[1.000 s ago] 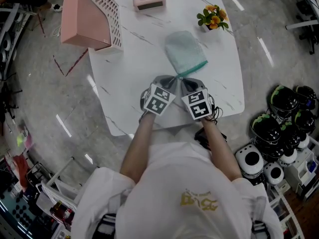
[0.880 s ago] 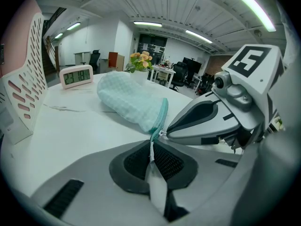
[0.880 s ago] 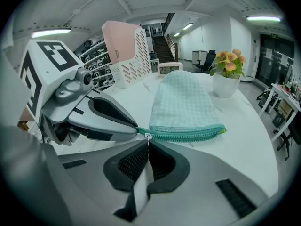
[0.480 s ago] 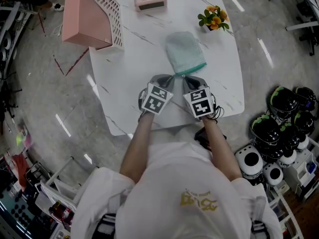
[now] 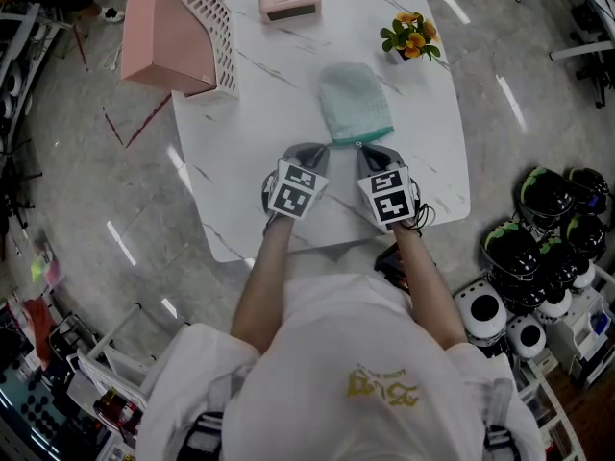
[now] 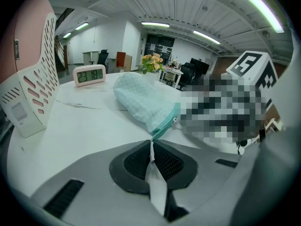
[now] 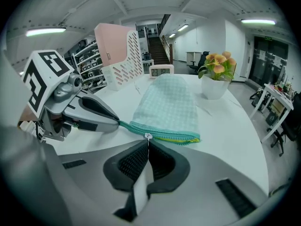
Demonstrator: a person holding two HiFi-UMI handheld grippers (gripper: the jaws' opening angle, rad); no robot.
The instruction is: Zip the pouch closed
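A pale teal checked pouch lies on the white table, its teal zipper edge facing me. My left gripper is shut on the pouch's left zipper end, a thin tab pinched between its pads. My right gripper is shut on the small white zipper pull, just right of the left gripper. In the right gripper view the zipper runs to the right, with a yellow-green strip showing at its far end.
A pink and white file holder stands at the table's far left, a pink clock at the back, and a small flower pot at the far right. Dark helmets sit on the floor to the right.
The two grippers have drawn slightly apart, the right one sliding right along the zipper. The pouch has swung from tilted to lying straight away from me.
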